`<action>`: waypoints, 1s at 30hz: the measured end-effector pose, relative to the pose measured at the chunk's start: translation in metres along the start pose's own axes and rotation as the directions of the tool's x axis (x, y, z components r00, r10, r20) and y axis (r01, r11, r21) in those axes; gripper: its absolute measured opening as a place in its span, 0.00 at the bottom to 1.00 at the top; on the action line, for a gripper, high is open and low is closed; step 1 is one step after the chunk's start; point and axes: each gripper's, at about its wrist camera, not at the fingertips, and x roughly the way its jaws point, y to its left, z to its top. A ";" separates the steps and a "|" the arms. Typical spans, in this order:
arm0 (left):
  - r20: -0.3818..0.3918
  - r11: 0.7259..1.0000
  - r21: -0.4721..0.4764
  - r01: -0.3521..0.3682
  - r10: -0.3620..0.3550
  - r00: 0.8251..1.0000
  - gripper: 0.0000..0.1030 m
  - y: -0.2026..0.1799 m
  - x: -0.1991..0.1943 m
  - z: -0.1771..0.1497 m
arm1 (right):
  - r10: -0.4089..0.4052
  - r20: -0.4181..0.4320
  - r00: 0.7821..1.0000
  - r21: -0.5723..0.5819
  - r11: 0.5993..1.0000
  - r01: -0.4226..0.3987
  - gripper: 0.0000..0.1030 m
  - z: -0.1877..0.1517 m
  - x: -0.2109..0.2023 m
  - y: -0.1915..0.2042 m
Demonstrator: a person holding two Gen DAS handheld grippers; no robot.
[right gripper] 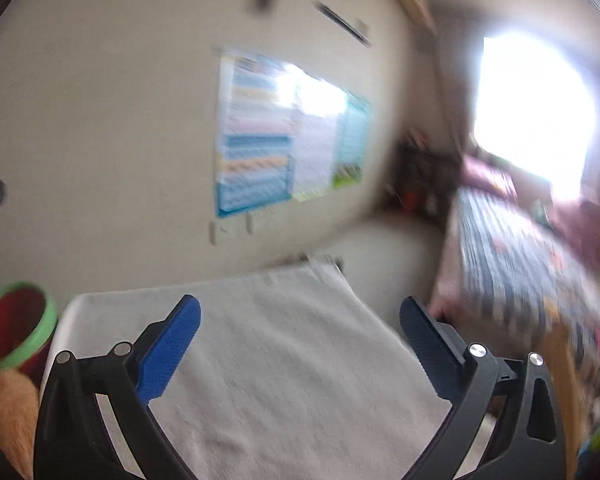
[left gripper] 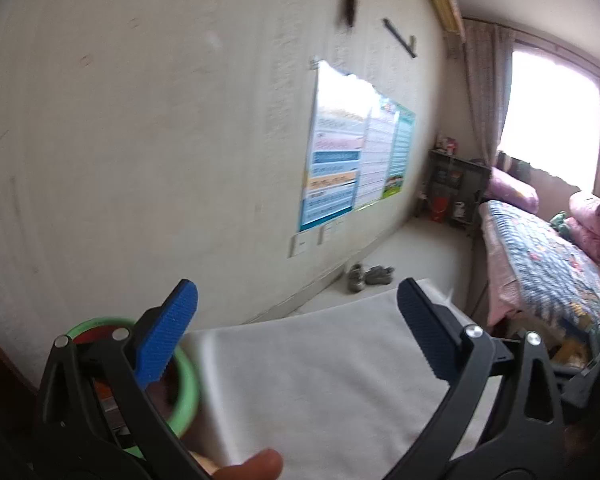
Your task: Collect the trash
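Green-rimmed bin [left gripper: 188, 384] behind left tool's [left gripper: 296, 336] blue finger, tool spread.

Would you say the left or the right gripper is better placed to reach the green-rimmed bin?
Probably left. The left gripper is open with the green-rimmed bin right behind its left finger, while the open right gripper sees the bin off at the frame's left edge.

Green-rimmed round bin [left gripper: 188, 380] [right gripper: 18, 326], red inside, mouth open, at left edge of white-clothed counter [left gripper: 320, 380] [right gripper: 300, 360]. Contents not discernible.
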 end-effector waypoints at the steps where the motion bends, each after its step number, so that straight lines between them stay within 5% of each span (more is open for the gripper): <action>1: 0.007 1.000 0.005 0.003 -0.003 1.000 0.95 -0.009 0.003 0.004 | 0.030 -0.006 1.000 0.088 0.996 -0.029 0.93 0.002 0.000 -0.014; 7: 0.013 0.998 -0.021 -0.059 0.059 0.998 0.95 -0.047 0.005 0.014 | 0.037 0.028 0.999 0.226 0.973 -0.042 0.93 0.012 -0.017 -0.042; 14: -0.077 0.999 0.016 -0.048 0.049 0.996 0.95 -0.058 -0.004 -0.006 | 0.008 -0.030 1.000 0.182 0.983 -0.002 0.93 0.000 -0.027 -0.036; 30: -0.069 0.998 0.025 -0.054 0.056 0.996 0.95 -0.044 -0.011 -0.006 | -0.028 -0.055 0.998 0.077 0.997 0.032 0.93 -0.014 -0.014 -0.016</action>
